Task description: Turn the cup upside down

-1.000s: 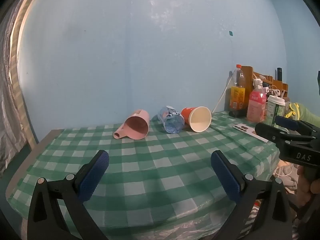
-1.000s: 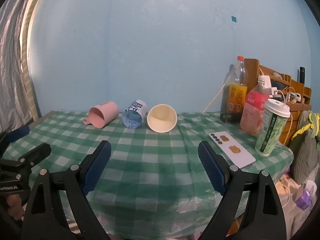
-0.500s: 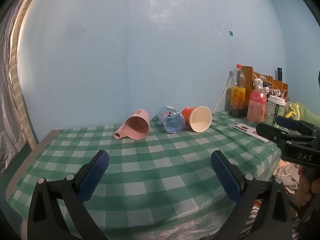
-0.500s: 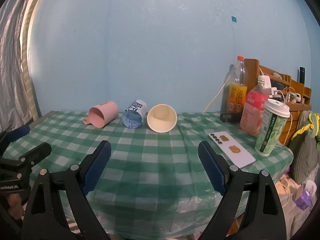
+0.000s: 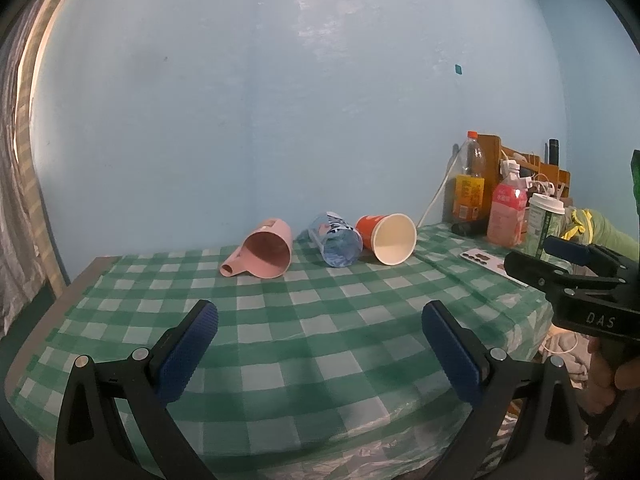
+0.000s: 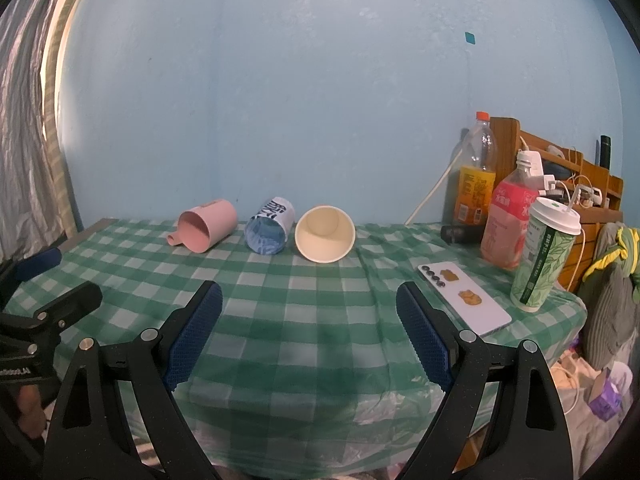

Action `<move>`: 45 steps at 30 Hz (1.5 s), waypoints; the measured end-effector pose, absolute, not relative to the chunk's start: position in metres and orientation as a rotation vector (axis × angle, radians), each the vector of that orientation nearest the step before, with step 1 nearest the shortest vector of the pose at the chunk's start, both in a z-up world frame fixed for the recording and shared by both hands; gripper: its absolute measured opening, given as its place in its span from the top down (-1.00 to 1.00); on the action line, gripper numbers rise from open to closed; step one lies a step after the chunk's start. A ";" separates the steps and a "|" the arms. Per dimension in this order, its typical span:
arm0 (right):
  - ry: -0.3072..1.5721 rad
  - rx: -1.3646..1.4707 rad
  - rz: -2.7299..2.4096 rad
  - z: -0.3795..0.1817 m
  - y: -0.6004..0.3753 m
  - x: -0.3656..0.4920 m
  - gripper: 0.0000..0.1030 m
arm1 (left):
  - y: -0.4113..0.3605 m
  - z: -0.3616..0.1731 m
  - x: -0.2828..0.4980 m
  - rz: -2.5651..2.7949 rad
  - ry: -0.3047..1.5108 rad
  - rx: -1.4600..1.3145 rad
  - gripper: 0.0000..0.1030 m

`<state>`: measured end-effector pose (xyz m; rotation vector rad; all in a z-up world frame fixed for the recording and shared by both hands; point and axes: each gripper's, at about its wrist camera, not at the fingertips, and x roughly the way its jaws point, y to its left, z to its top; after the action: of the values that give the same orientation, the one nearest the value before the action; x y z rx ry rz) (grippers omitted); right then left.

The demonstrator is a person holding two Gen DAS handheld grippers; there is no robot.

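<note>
Three cups lie on their sides at the back of the green checked table (image 5: pixel 280 320), mouths toward me: a pink mug with a handle (image 5: pixel 266 254) (image 6: pixel 206 230), a blue printed cup (image 5: pixel 338 240) (image 6: pixel 270 232) and an orange paper cup (image 5: pixel 388 238) (image 6: pixel 325 234). My left gripper (image 5: pixel 320 344) is open and empty over the table's near part. My right gripper (image 6: pixel 310 332) is open and empty, also well short of the cups. Each gripper shows at the edge of the other's view.
At the right end of the table stand an orange soda bottle (image 6: pixel 476 180), a pink drink bottle (image 6: pixel 506 220) and a lidded green cup with a straw (image 6: pixel 544 256). A phone (image 6: pixel 464 298) lies flat there. A wooden rack (image 6: pixel 560 168) stands behind. Blue wall at the back.
</note>
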<state>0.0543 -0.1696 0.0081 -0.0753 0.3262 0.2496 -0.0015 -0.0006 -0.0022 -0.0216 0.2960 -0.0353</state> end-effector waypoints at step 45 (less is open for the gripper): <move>0.334 -0.082 0.249 0.004 -0.166 0.054 -0.71 | 0.002 -0.005 0.002 -0.058 0.337 -0.051 -1.00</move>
<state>0.0539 -0.1655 0.0044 -0.0817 0.3337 0.2487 0.0022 0.0020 -0.0054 -0.0511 0.3372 -0.0577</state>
